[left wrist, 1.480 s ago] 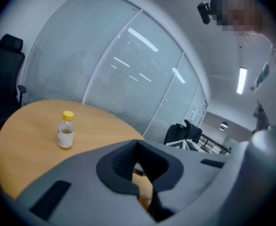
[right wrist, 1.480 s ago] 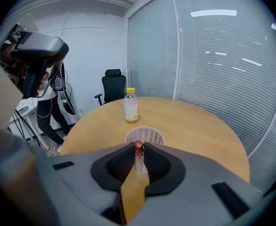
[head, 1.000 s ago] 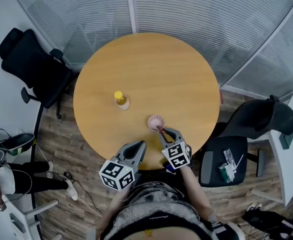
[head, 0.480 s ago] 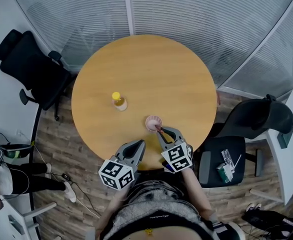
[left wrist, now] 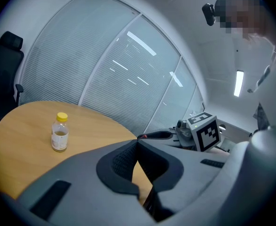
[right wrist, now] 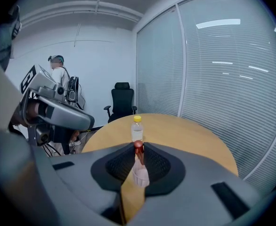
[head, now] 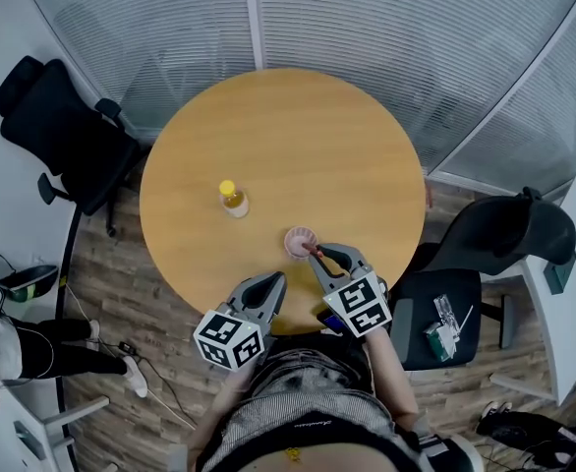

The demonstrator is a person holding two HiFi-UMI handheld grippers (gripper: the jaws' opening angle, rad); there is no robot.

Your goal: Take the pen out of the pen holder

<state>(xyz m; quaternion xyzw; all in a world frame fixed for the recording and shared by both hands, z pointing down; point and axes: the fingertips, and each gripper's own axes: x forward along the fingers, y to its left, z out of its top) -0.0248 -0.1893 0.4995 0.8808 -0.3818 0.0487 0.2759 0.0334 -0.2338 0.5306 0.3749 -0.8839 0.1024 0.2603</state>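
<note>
A round wooden table (head: pixel 298 136) carries a small pale pink pen holder (head: pixel 299 241) near its front edge. In the right gripper view the holder (right wrist: pixel 141 176) sits low between my jaws. My right gripper (right wrist: pixel 138 147) is shut on a pen (right wrist: pixel 138 146) with a red top, held above the holder; its lower end points into the holder's mouth, and I cannot tell if it has cleared the rim. In the head view the right gripper (head: pixel 316 252) hovers just in front of the holder. My left gripper (head: pixel 272 282) is shut on nothing, off the table's front edge, left of the right one.
A small clear bottle with a yellow cap (head: pixel 232 199) stands left of the holder. Black office chairs (head: pixel 57 126) (head: pixel 509 234) flank the table. Glass walls with blinds curve behind it. A person (right wrist: pixel 59 79) stands at the back of the room.
My right gripper has risen with the pen, so the holder looks smaller and lower between the jaws. The right gripper now shows in the left gripper view. The bottle has not moved.
</note>
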